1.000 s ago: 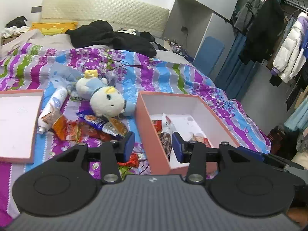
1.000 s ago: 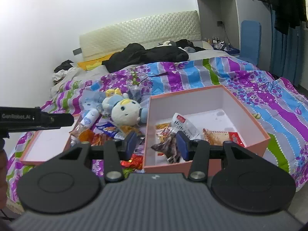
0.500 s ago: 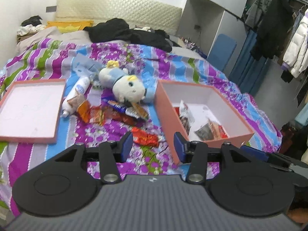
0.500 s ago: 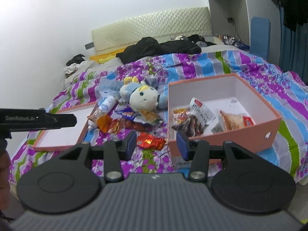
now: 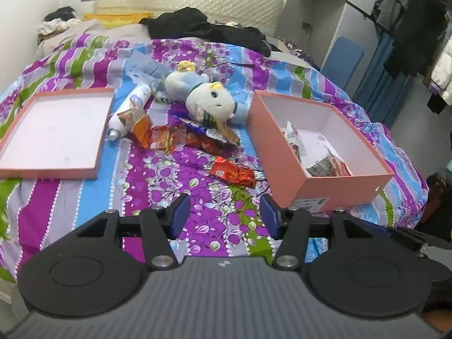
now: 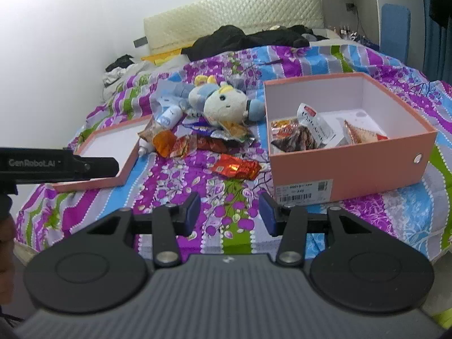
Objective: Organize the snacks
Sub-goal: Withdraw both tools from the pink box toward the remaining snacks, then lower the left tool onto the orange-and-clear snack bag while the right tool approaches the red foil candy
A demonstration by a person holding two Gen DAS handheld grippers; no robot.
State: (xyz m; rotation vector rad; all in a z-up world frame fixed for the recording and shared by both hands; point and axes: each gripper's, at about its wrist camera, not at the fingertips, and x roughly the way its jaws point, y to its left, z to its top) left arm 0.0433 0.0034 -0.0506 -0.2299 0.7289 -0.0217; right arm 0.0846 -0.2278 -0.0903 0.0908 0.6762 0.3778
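A pink box point(image 5: 285, 152) point(image 6: 347, 166) sits on the bed at the right and holds several snack packets point(image 6: 296, 138). A red snack packet point(image 5: 233, 172) point(image 6: 237, 168) lies on the bedspread left of the box. More snack packets point(image 5: 175, 137) point(image 6: 192, 141) lie in a pile below a plush toy point(image 5: 207, 99) point(image 6: 223, 104). My left gripper point(image 5: 224, 216) is open and empty, held back from the red packet. My right gripper point(image 6: 229, 212) is open and empty, also short of it.
The pink box lid point(image 5: 53, 130) point(image 6: 107, 147) lies upside down at the left. A white bottle point(image 5: 130, 110) lies beside the snack pile. Black clothes point(image 5: 203, 28) lie at the bed's head. The left gripper's body point(image 6: 56, 163) shows at the right view's left edge.
Both grippers have pulled back from the box toward the foot of the bed, so the box, snacks and lid look farther away. Both stay open and empty.
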